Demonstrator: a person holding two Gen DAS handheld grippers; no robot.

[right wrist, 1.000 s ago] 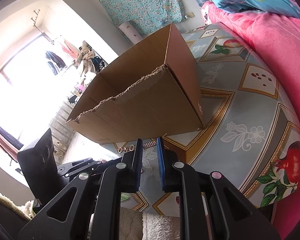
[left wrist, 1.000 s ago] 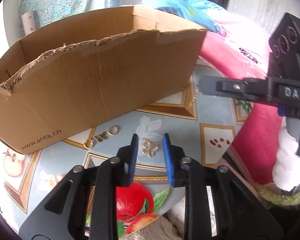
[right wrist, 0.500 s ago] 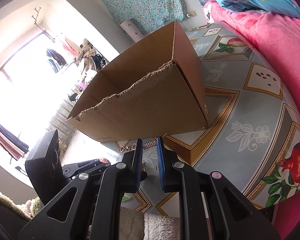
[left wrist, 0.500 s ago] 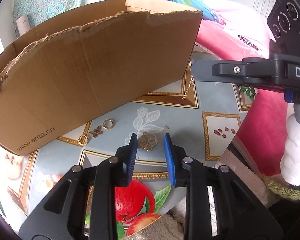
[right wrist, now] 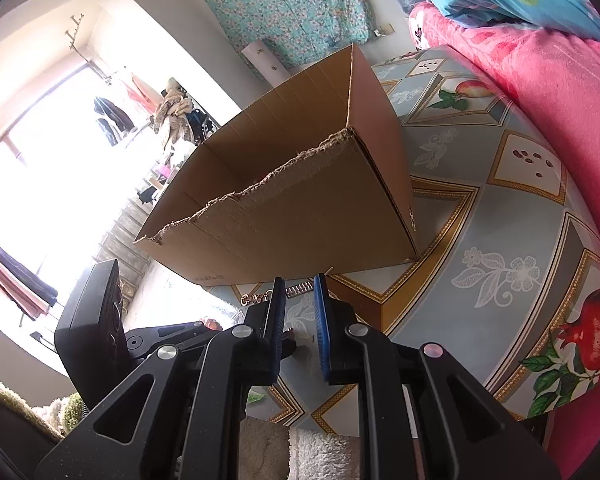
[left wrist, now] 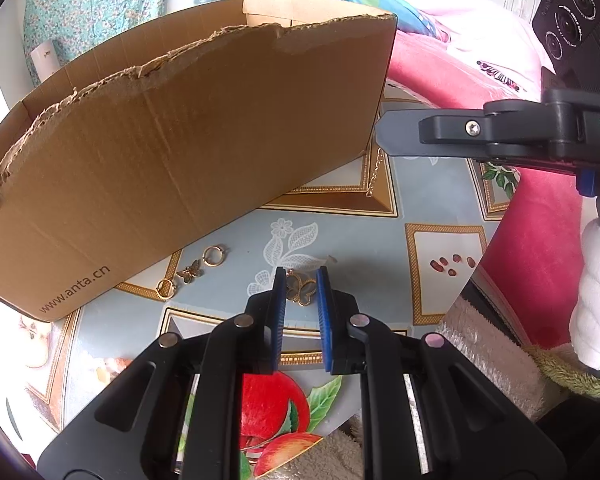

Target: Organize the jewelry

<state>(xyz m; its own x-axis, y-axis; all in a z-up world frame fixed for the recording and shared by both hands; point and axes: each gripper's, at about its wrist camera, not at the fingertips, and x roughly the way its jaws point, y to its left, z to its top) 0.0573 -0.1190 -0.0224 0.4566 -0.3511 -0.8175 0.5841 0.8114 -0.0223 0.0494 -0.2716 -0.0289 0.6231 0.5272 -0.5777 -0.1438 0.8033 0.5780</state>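
A gold butterfly piece (left wrist: 302, 292) lies on the patterned tablecloth (left wrist: 440, 272), right between the blue pads of my left gripper (left wrist: 300, 276). Its jaws are closing and the pads touch both wings. To the left, near the cardboard box (left wrist: 180, 140), lie two gold hoops (left wrist: 214, 256) and a small butterfly charm (left wrist: 190, 274). My right gripper (left wrist: 382, 136) hovers by the box's right corner, shut on a thin gold chain (left wrist: 375, 172) that dangles from its tip. In the right wrist view the right gripper (right wrist: 299, 280) holds the chain (right wrist: 300, 289) across its tips, in front of the box (right wrist: 320, 208).
The open box with a torn front wall fills the back of the table. A pink blanket (left wrist: 540, 208) borders the table on the right. A white-gloved hand (left wrist: 596, 280) grips the right handle. A beige towel (left wrist: 488, 344) hangs at the near edge.
My left gripper has come down to the butterfly piece and its jaws have narrowed onto it. The right gripper with the chain has kept still.
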